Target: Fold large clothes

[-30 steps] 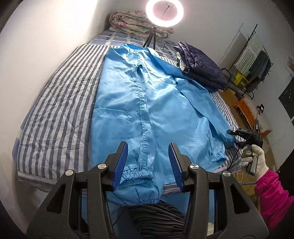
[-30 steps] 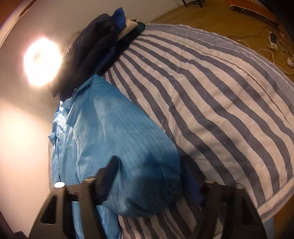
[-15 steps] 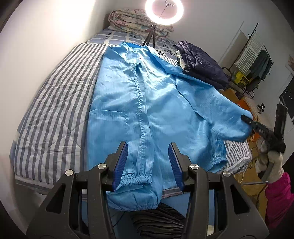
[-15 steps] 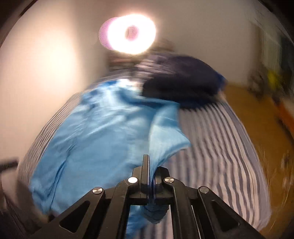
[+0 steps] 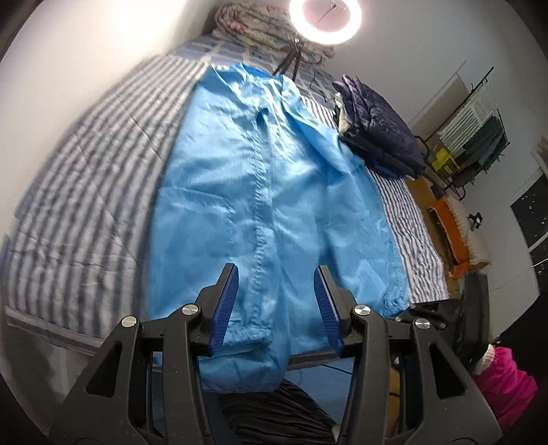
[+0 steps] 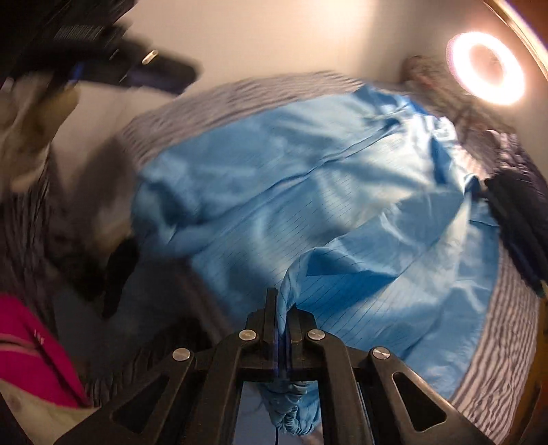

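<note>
1. Left wrist view: left tool (image 5: 275,303) wide, holding nothing, low centre of frame over the hem of the blue garment (image 5: 267,191). Garment lies flat on the striped bed (image 5: 89,191); its right sleeve, spread outward a second ago, now sits folded in.
2. Right wrist view: right tool (image 6: 281,315) clamped on the sleeve cuff (image 6: 291,416), bottom centre, carried inward across the body. Sleeve fold underway.

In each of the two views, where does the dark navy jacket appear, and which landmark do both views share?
Left wrist: the navy jacket lies upper right, on the bed beside the blue garment.
Right wrist: the navy jacket sits at the right edge, blurred.
Shared landmark: the ring light, top centre in left wrist, upper right in right wrist.
</note>
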